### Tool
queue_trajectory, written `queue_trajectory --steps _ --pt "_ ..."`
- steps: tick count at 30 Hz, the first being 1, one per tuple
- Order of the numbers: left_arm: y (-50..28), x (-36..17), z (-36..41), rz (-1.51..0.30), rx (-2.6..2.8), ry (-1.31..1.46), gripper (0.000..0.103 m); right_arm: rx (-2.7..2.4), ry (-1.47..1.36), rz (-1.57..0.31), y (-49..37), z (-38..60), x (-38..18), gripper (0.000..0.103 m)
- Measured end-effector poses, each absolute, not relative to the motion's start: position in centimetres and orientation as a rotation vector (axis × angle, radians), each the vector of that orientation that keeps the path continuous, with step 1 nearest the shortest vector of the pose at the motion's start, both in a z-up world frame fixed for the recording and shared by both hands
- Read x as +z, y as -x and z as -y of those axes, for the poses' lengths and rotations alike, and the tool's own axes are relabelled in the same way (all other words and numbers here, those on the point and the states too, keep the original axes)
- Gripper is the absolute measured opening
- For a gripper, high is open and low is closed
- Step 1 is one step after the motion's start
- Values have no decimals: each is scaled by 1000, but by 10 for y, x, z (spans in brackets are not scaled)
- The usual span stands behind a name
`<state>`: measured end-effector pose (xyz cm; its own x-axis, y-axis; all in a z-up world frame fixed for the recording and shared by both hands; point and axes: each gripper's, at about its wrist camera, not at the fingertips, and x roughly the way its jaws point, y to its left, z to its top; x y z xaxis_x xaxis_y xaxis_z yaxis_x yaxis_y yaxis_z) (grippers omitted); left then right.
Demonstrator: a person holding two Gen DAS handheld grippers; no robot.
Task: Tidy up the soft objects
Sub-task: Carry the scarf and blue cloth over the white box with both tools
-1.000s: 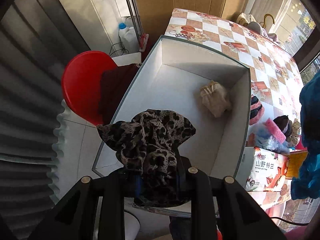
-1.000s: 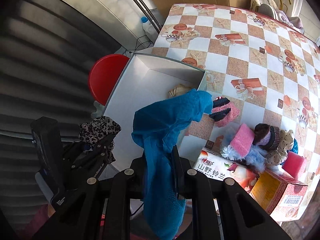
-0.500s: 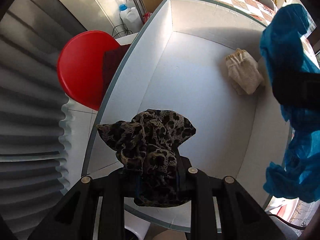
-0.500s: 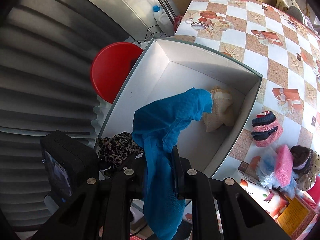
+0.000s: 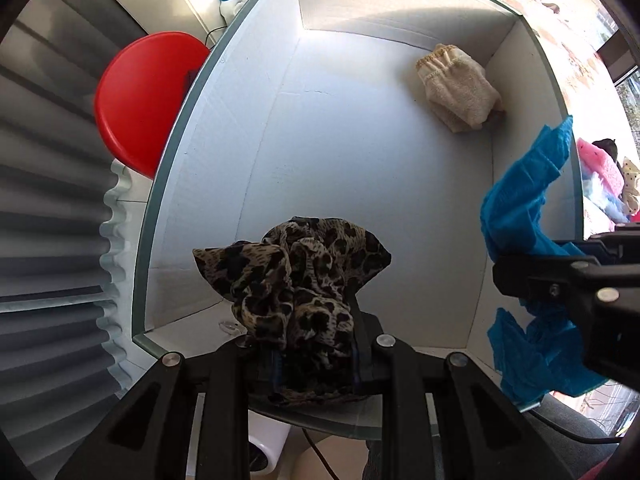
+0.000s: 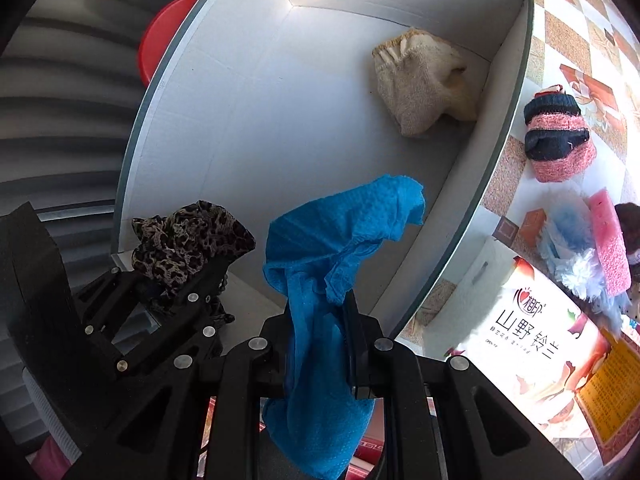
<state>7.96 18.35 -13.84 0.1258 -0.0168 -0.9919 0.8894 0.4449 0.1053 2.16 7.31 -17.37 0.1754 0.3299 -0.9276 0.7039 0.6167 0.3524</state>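
Soft beige knitted bundle (image 6: 424,86) already lies in the large white cardboard box (image 6: 240,92); above that box, left gripper (image 5: 316,354) clamps a leopard-print cloth (image 5: 296,268), right gripper (image 6: 320,346) a blue cloth (image 6: 332,248), while pink knitwear (image 6: 558,136) waits beside it.

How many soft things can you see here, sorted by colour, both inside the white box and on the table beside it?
Leopard print: 1, the cloth in the left hand-held gripper.
Blue: 1, the cloth in the right hand-held gripper.
Cream: 1, knit piece in the white box.
Pink and navy: 1, knit piece on the table.
Pink: 1, fuzzy piece.
Pale blue: 1, fluffy piece.
Total: 6, counting clearly visible ones.
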Motion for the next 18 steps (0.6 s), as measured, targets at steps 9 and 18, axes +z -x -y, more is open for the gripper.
queue_trajectory --steps 9,18 --pt "-75 -122 -173 -1266 -797 -843 26 -364 -907 -1376 -30 -59 -165 19" --pt "-71 -112 -169 -1245 -788 -830 26 -358 -858 -1337 -44 -63 -151 19"
